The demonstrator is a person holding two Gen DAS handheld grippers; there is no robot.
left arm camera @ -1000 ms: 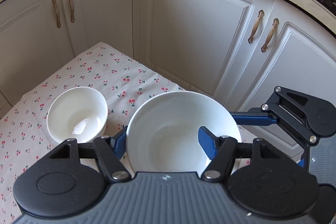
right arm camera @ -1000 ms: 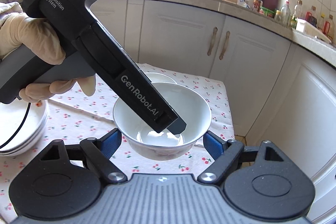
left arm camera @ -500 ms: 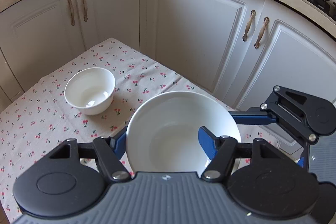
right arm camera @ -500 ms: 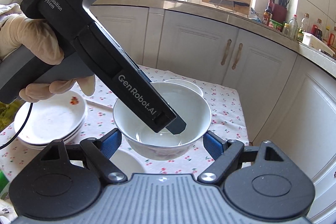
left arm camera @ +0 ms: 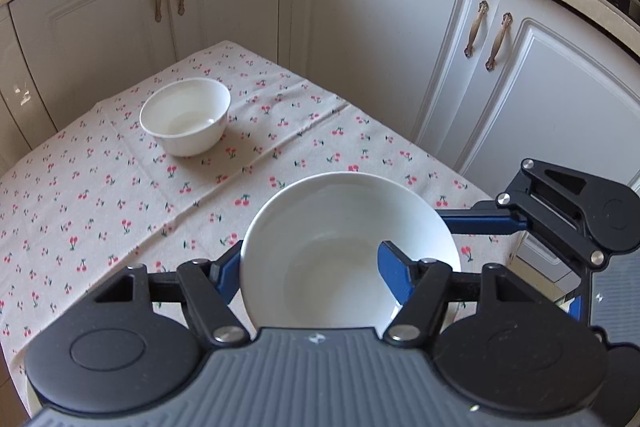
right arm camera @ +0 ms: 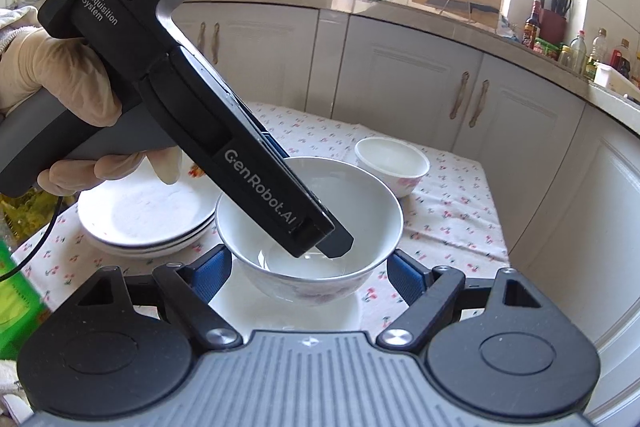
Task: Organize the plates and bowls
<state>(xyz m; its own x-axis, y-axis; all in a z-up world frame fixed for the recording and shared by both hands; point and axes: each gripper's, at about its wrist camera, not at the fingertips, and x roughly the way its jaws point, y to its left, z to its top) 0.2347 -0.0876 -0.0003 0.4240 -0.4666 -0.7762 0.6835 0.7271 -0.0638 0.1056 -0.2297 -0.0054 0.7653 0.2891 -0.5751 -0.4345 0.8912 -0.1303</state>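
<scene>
I clamped my left gripper (left arm camera: 310, 267) over the big bowl's (left arm camera: 348, 247) wall, one finger inside, one outside, so it hung clear above the tablecloth (left arm camera: 120, 195). My right gripper (right arm camera: 310, 269) stood apart beside it, gripping nothing. The small bowl (left arm camera: 185, 115) sat ahead, probably where I'd nest mine

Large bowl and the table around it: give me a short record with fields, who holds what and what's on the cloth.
large bowl: gripped by left tool, one finger inside the rim
right tool: fingers either side of large bowl, contact unclear
small bowl: upright, empty, on tablecloth
plates: stacked on tablecloth
</scene>
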